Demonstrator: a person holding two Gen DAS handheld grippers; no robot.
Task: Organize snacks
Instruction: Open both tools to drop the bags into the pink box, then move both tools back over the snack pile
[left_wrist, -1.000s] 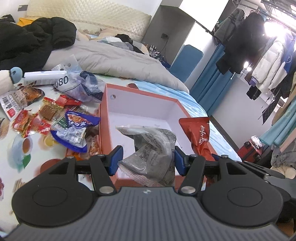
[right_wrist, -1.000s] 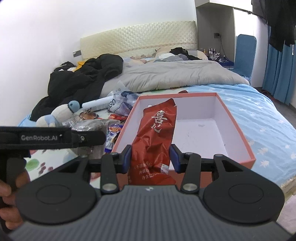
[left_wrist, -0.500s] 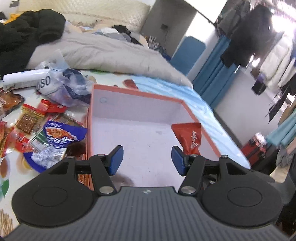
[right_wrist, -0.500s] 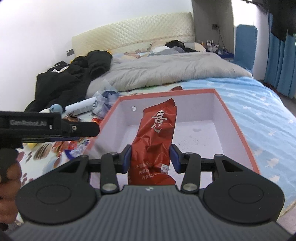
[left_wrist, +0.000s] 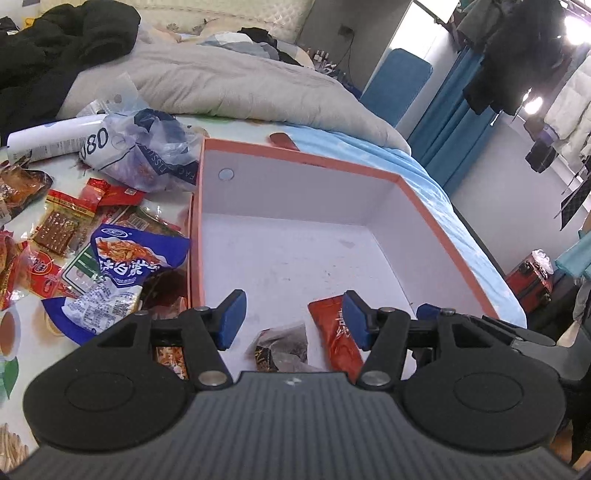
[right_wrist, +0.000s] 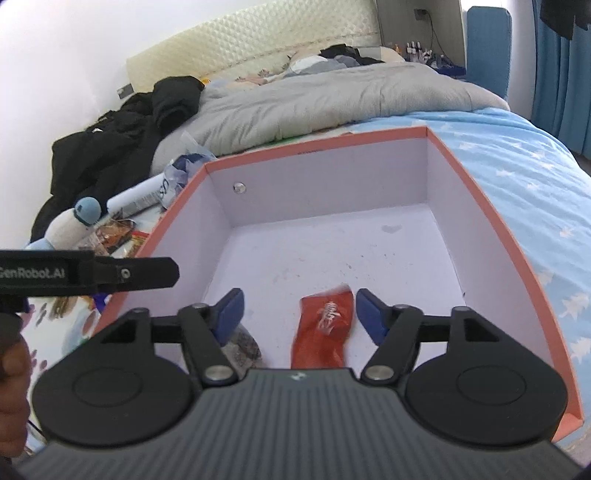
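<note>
Orange-rimmed and white inside, the box now holds both packets I was carrying a second ago: the red packet and the clear packet lie loose at its near end. My right gripper and left gripper both hang wide apart over them, gripping nothing. Two snacks are sorted, I judge. More wait in the snack pile left of the box, beside a crumpled plastic bag; nothing blocks my reach.
</note>
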